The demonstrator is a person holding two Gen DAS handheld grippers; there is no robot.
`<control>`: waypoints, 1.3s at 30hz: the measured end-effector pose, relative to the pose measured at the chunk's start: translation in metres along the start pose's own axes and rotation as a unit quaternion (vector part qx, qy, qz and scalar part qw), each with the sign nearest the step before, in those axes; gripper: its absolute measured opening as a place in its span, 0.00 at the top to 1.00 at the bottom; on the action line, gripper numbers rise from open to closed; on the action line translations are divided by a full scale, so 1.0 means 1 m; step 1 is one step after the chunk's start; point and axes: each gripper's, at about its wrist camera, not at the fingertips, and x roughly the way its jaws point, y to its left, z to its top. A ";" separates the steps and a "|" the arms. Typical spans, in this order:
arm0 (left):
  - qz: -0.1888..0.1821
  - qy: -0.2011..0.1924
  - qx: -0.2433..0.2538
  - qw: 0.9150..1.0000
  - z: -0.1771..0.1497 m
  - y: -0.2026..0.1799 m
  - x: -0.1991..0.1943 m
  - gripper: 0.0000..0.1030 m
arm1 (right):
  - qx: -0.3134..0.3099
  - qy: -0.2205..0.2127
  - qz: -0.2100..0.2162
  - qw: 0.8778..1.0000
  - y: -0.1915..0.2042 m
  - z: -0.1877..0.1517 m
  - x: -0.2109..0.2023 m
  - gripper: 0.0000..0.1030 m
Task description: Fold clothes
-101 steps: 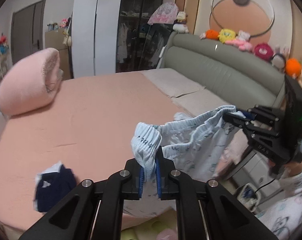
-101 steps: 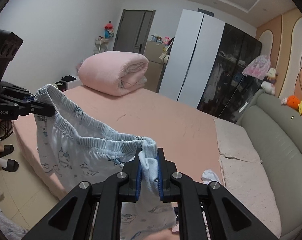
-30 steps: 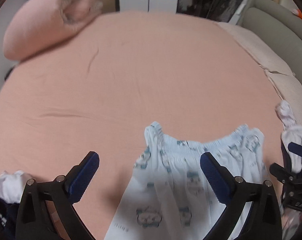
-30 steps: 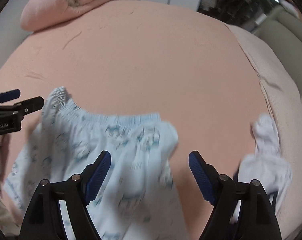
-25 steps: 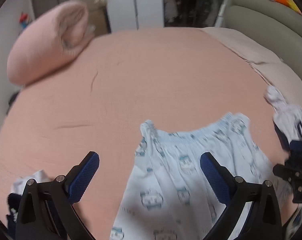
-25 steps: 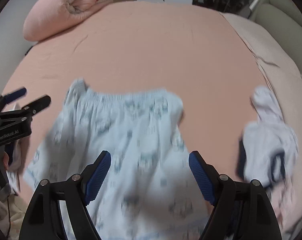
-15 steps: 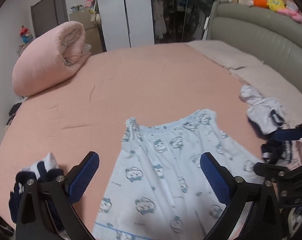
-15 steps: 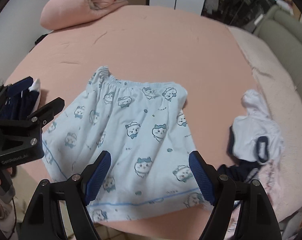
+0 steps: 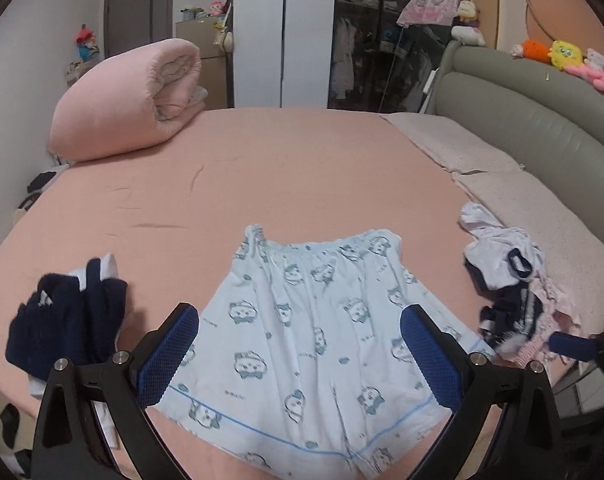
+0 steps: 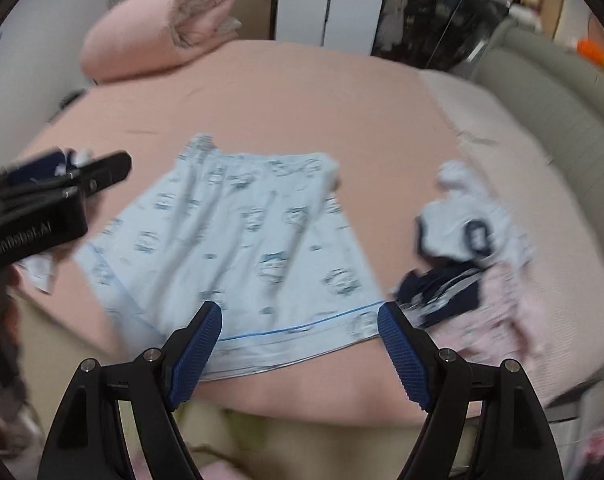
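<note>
Shorts laid flat on the bed, both grippers released above them.

We see the bed (image 9: 302, 168) with its pink sheet, a rolled pink quilt (image 9: 129, 100) at its far left corner. Light blue shorts (image 9: 314, 320) lie spread flat at the bed's near edge, waistband away from us. A pile of clothes (image 9: 510, 288) lies right of the shorts on the bed, a dark folded garment (image 9: 65, 328) left of them. Our left gripper (image 9: 299, 356) and right gripper (image 10: 299, 340) both gape wide, nothing between the fingers.
</note>
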 end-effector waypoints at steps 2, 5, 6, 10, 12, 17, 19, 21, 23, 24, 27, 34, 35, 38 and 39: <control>0.010 -0.006 0.011 1.000 -0.004 -0.005 -0.001 0.00 | 0.009 0.006 0.011 1.000 -0.003 -0.005 0.007 0.22; 0.023 -0.011 0.024 0.999 -0.010 -0.012 0.000 0.00 | 0.007 0.016 0.017 1.000 -0.002 -0.013 0.018 0.22; 0.020 -0.007 0.021 1.000 -0.012 -0.013 0.002 0.00 | 0.003 0.018 0.014 1.000 0.000 -0.016 0.023 0.22; 0.003 0.021 0.002 1.000 -0.023 -0.019 0.018 0.00 | -0.013 0.028 0.002 1.000 0.007 -0.026 0.040 0.22; 0.006 0.036 0.005 0.999 -0.030 -0.025 0.029 0.00 | -0.008 0.039 0.015 0.999 0.005 -0.029 0.048 0.22; 0.005 0.069 0.033 0.997 -0.047 -0.042 0.052 0.00 | 0.015 0.066 0.037 0.997 -0.009 -0.035 0.066 0.22; -0.005 0.081 0.044 0.996 -0.052 -0.048 0.059 0.00 | 0.027 0.077 0.042 0.996 -0.017 -0.038 0.073 0.22; -0.019 0.091 0.053 0.994 -0.057 -0.056 0.065 0.00 | 0.047 0.087 0.055 0.994 -0.028 -0.043 0.079 0.22; -0.044 0.103 0.069 0.991 -0.062 -0.066 0.071 0.00 | 0.074 0.096 0.079 0.990 -0.040 -0.048 0.086 0.22; -0.051 0.101 0.075 0.991 -0.063 -0.069 0.071 0.00 | 0.086 0.102 0.091 0.987 -0.046 -0.051 0.089 0.22; -0.057 0.083 0.107 0.989 -0.064 -0.081 0.071 0.00 | 0.102 0.123 0.104 0.982 -0.061 -0.060 0.101 0.22; -0.038 0.090 0.132 0.986 -0.072 -0.086 0.082 0.00 | 0.134 0.115 0.131 0.976 -0.090 -0.071 0.105 0.22; -0.041 0.094 0.130 0.986 -0.074 -0.086 0.083 0.00 | 0.149 0.114 0.144 0.972 -0.094 -0.072 0.106 0.22; -0.044 0.098 0.127 0.986 -0.078 -0.087 0.087 0.00 | 0.219 0.105 0.210 0.947 -0.112 -0.076 0.117 0.22; -0.044 0.099 0.130 0.986 -0.079 -0.088 0.087 0.00 | 0.244 0.103 0.227 0.937 -0.116 -0.077 0.122 0.22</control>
